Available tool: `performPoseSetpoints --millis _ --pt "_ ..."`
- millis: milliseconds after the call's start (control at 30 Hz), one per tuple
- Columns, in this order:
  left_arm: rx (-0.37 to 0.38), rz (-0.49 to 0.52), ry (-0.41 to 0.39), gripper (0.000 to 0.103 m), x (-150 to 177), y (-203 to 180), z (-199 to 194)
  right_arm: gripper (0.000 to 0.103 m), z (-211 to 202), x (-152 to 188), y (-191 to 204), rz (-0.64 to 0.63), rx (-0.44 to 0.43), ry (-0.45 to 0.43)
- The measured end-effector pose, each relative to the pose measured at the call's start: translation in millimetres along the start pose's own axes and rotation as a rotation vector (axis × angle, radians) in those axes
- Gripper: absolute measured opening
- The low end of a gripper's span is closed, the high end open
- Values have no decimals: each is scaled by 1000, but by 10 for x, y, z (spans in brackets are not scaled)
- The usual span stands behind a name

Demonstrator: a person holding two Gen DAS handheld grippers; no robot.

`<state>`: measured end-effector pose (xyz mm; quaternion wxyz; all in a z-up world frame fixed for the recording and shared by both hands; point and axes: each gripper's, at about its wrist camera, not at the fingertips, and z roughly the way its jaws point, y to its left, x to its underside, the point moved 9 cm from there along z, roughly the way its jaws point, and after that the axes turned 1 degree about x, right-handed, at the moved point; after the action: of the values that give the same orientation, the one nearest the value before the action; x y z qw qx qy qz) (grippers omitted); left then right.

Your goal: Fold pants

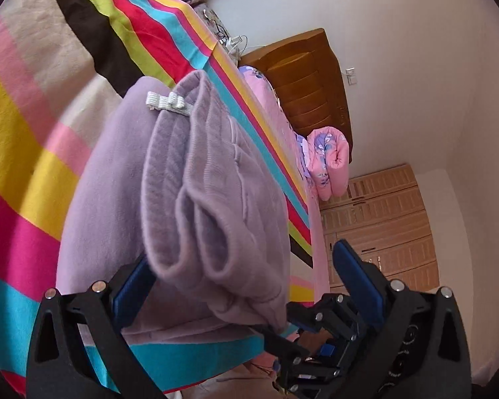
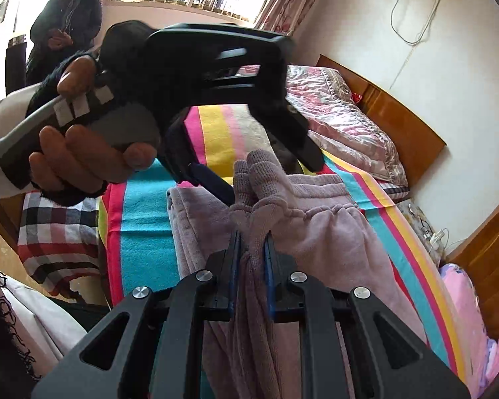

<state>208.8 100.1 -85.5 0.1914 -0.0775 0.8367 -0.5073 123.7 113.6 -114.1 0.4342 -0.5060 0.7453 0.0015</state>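
1. The right gripper (image 2: 252,249) is pinching a bunched edge of the soft lilac fleece pants (image 2: 316,219), which are lying on the bright striped bed cover (image 2: 139,219).
2. The left gripper (image 1: 243,276) is standing spread, with pant cuffs drooping between its blue pads (image 1: 356,276), ungripped.
3. Advice: close left on those cuffs, then carry both ends level across the pants.

Soft, fuzzy lilac fleece pants (image 2: 319,219) on a matt striped terry bedsheet (image 2: 139,219); glossy varnished wooden headboard (image 2: 406,123); matt black plastic right gripper (image 2: 252,249), shiny metal pins.
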Motion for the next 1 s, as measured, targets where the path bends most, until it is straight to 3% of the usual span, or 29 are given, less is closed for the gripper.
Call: performPoseSetpoints --millis 167,333,400,500,533,567,633,700,800,900,1000 --pt "-133 29 70 97 -94 70 362 14 109 35 127 -120 68 18" --pt "-190 43 63 32 -113 303 378 16 244 143 241 -156 96 48" --pt "-160 37 42 26 -102 360 343 24 228 151 250 -132 84 41" --pt "-177 65 -2 23 -96 292 296 48 -80 167 -10 71 39 -3" --pt "-175 81 -18 22 -112 196 270 69 -257 216 -169 156 49 -35" --pt "-164 95 -30 22 -127 70 233 82 -458 307 -327 241 66 -70" --pt "-153 128 -32 22 -169 -205 197 86 -802 612 -626 398 125 -94" --pt "-168 150 -21 22 -209 -456 215 86 -1055 1037 -800 522 229 -62" --pt "-180 151 -5 22 -256 -737 260 87 -1186 1557 -732 649 327 25" --pt "-186 149 2 22 -299 -906 299 87 -1080 1672 -525 607 421 95" --pt "-188 144 11 22 -315 -1093 429 87 -905 1552 -469 538 496 101"
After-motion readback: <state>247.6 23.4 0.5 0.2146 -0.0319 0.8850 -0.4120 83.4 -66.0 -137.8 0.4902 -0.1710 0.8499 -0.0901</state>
